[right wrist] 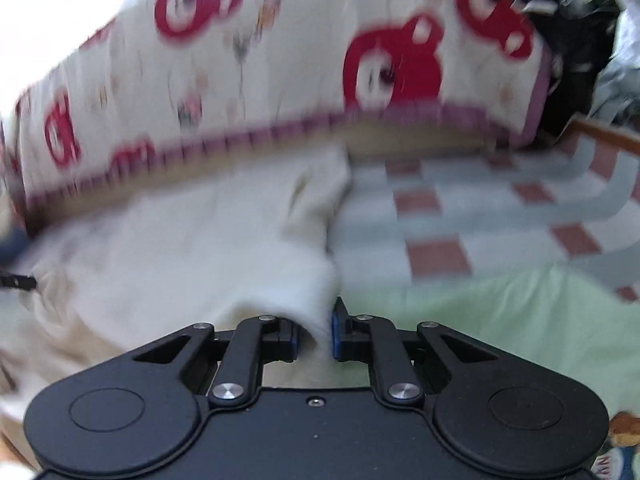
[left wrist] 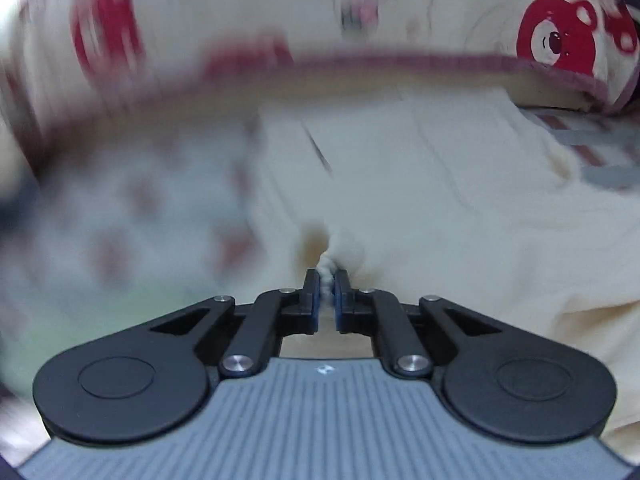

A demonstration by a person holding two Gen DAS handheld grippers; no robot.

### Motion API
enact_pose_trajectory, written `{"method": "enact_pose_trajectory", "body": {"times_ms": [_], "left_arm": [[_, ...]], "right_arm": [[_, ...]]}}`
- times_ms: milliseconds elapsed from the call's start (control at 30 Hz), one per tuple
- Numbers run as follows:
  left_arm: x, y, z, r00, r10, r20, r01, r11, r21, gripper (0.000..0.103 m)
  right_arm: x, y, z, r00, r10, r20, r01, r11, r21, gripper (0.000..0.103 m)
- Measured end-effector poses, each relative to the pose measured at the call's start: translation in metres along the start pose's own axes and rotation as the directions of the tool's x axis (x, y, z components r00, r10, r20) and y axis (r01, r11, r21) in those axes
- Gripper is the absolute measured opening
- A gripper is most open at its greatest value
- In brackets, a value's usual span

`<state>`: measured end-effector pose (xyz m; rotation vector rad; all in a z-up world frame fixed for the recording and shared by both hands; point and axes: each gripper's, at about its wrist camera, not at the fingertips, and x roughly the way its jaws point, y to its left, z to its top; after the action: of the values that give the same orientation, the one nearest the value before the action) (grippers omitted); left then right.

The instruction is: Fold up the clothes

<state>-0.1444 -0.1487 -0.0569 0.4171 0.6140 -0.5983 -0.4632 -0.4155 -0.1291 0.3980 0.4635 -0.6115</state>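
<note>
A cream garment [left wrist: 420, 184] lies spread over the bed, and both views are motion-blurred. My left gripper [left wrist: 327, 280] is shut on a bunched fold of this cream cloth, pinched between its blue pads. In the right wrist view the same cream garment [right wrist: 192, 240] stretches away to the left. My right gripper [right wrist: 316, 328] is shut on its near edge, with the cloth draped over the left finger. At the far left of that view, a black tip of the other gripper [right wrist: 18, 281] touches the cloth.
A cream quilt with red bear prints and a purple border [right wrist: 320, 60] is piled behind the garment. The bed sheet has red and grey checks [right wrist: 480, 208] and a pale green part [right wrist: 500, 320]. Dark clutter [right wrist: 580, 40] sits at the far right.
</note>
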Motion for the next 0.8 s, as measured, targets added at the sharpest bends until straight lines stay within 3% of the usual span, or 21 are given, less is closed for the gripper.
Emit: {"method": "enact_pose_trajectory", "body": {"times_ms": [33,67,133,233,333,433,500,533,600,667,700,767,800], "left_arm": [[0.001,0.002,-0.001,1.0,-0.002,-0.014,0.002,1.0,0.001,0.007],[0.002,0.003,-0.003,1.0,-0.005,-0.029,0.005,1.0,0.001,0.007],[0.004,0.007,-0.005,0.998,-0.01,-0.057,0.01,1.0,0.003,0.007],[0.006,0.012,-0.01,0.995,-0.017,-0.1,0.017,1.0,0.005,0.009],[0.009,0.017,-0.014,0.989,-0.024,-0.143,0.025,1.0,0.006,0.014],[0.004,0.02,-0.015,0.983,-0.049,-0.179,0.052,0.999,0.011,0.027],[-0.01,0.018,-0.015,0.975,-0.138,-0.175,0.14,0.99,-0.002,0.045],[-0.017,0.017,-0.015,0.968,-0.182,-0.173,0.184,0.983,-0.008,0.047],[-0.028,0.011,-0.021,0.937,-0.288,-0.196,0.291,0.957,-0.01,0.053],[-0.033,0.002,-0.027,0.899,-0.368,-0.236,0.38,0.925,0.004,0.056],[-0.034,-0.005,-0.031,0.879,-0.397,-0.264,0.416,0.909,0.019,0.056],[-0.032,-0.021,-0.039,0.845,-0.424,-0.327,0.468,0.881,0.068,0.056],[-0.031,-0.029,-0.043,0.829,-0.429,-0.359,0.489,0.867,0.094,0.056]], "right_arm": [[-0.006,0.001,0.001,0.999,-0.044,0.007,0.044,0.999,-0.011,0.004],[-0.01,0.001,0.001,0.996,-0.087,0.01,0.087,0.996,-0.023,0.004],[0.001,-0.004,-0.011,0.988,-0.143,-0.062,0.138,0.987,-0.077,0.004],[0.011,-0.01,-0.027,0.979,-0.163,-0.126,0.159,0.986,-0.04,0.004],[0.007,-0.008,-0.029,0.975,-0.189,-0.118,0.188,0.982,-0.017,0.005],[0.005,-0.014,-0.027,0.965,-0.207,-0.16,0.212,0.977,0.011,0.016],[-0.003,-0.016,-0.026,0.96,-0.213,-0.183,0.223,0.974,0.035,0.033],[-0.007,-0.016,-0.025,0.958,-0.205,-0.2,0.22,0.974,0.054,0.035],[-0.017,-0.016,-0.024,0.964,-0.122,-0.236,0.154,0.98,0.125,0.04],[-0.026,-0.016,-0.028,0.965,0.046,-0.258,0.018,0.971,0.24,0.049],[-0.029,-0.015,-0.031,0.954,0.149,-0.262,-0.064,0.95,0.307,0.053],[-0.029,-0.004,-0.043,0.899,0.333,-0.285,-0.204,0.893,0.401,0.055],[-0.027,0.006,-0.047,0.881,0.365,-0.302,-0.234,0.89,0.392,0.056]]}}
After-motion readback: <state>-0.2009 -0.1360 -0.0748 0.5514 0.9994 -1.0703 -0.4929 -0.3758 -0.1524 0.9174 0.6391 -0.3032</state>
